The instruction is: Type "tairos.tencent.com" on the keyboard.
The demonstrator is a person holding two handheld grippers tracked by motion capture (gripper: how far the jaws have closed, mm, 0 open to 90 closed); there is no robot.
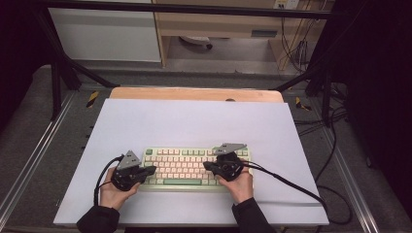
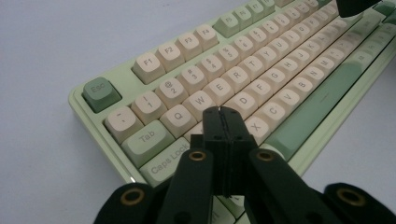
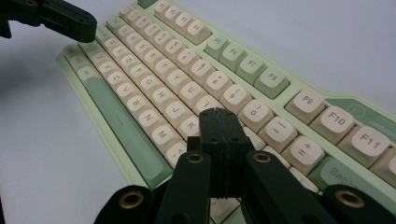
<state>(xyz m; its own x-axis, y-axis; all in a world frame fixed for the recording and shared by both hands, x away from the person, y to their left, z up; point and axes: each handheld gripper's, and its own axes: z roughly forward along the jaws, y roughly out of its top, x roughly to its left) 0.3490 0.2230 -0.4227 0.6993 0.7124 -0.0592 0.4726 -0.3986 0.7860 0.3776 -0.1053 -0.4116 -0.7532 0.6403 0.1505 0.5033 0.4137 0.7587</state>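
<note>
- High view: the keyboard [image 1: 182, 167] lies near the front edge of the white mat [image 1: 194, 126]. The left gripper [image 1: 150, 170] hovers over its left end and the right gripper [image 1: 208, 166] over its right half, which looks like typing in progress.
- Left gripper view: jaws closed on nothing, tips above the A and S keys.
- Right gripper view: jaws closed and empty, tips above the K and L keys. The next move likely calls for a short, straight press onto one key.

The keyboard [image 1: 187, 167] has a pale green case, cream letter keys with grey lettering, and darker green Esc and space keys. Both claws are black with brass-coloured rivets, left [image 2: 221, 112] and right [image 3: 218, 113]. The worktop [image 1: 194, 121] is plain white.
</note>
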